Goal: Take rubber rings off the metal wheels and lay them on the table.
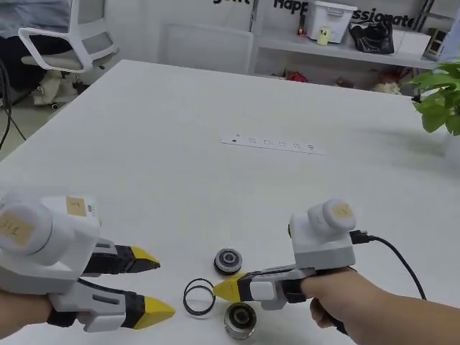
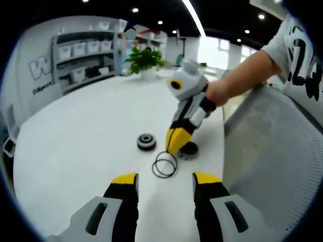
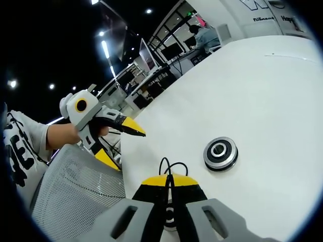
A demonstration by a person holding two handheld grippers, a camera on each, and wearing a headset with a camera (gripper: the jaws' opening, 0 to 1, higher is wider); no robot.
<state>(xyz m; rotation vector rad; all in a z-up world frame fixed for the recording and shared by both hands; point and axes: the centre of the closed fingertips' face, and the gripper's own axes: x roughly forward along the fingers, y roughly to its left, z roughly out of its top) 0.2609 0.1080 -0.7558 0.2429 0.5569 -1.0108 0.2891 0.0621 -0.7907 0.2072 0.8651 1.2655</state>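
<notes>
Head view, white table [image 1: 180,108], power strip [image 1: 272,143], shelf [image 1: 302,47] behind

black rubber rings [image 1: 199,296] rest beside two metal wheels [image 1: 228,261].

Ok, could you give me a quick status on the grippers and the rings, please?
Left gripper open, off the work. Right gripper shut on rubber rings, rings lying on table. One wheel with rubber on, other wheel looks bare. Nothing in the way.
</notes>
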